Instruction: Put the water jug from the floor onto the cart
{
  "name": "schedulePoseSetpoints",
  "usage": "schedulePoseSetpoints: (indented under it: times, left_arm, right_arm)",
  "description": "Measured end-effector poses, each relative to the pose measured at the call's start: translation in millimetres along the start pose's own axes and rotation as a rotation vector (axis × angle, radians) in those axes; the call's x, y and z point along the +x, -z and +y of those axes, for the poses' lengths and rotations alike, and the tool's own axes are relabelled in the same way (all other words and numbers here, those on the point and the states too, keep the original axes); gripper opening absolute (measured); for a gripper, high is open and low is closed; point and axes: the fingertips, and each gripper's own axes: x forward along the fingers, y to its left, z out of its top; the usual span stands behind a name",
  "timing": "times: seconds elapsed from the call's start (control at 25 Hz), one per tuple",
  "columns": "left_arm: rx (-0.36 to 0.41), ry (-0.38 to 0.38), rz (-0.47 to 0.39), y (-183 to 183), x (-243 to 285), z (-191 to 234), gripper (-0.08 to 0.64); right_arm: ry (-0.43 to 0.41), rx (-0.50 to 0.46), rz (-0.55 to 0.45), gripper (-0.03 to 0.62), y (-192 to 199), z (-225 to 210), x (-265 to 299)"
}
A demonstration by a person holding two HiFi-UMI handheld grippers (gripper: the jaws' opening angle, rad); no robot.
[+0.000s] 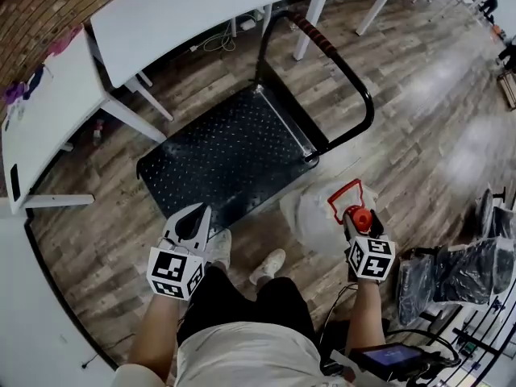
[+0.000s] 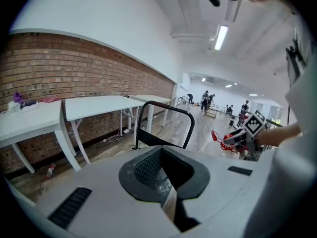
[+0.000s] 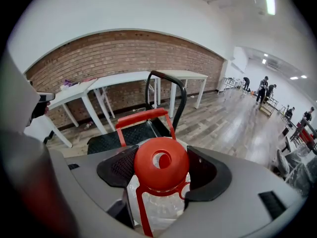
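Wood-plank floor (image 1: 419,95) holds the cart (image 1: 234,151); right tool (image 3: 161,168) pinches the water jug (image 1: 310,212), left tool (image 1: 200,216) pressed together.

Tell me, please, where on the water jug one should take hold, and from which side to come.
Grip the water jug by the neck under its red cap, from straight above. It stands upright on the floor, its clear body looks too wide for the jaws, and the cap overhangs as a lip. The right gripper sits there, a jaw each side.
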Motion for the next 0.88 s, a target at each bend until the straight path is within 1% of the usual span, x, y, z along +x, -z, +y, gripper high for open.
schedulePoseSetpoints:
  times: [0.2, 0.4, 0.6, 0.88]
  left_arm:
    - [-0.042, -0.055, -0.014, 6.3, -19.4, 26.8, 0.000]
    - [-0.078, -0.099, -0.014, 14.2, -37.0, 56.4, 0.000]
    - [-0.100, -0.159, -0.005, 24.2, -60.6, 82.7, 0.000]
    - [-0.119, -0.213, 0.016, 35.5, -72.5, 104.9, 0.000]
  right_arm:
    - [-0.065, -0.069, -0.013, 0.313, -37.1, 40.3, 17.0]
    - [-0.128, -0.107, -0.051, 0.313, -70.5, 79.6, 53.2]
    - [-0.175, -0.146, -0.057, 0.313, -91.6, 118.5, 92.3]
    - [-0.234, -0.222, -0.036, 0.313, -116.0, 158.9, 153.9]
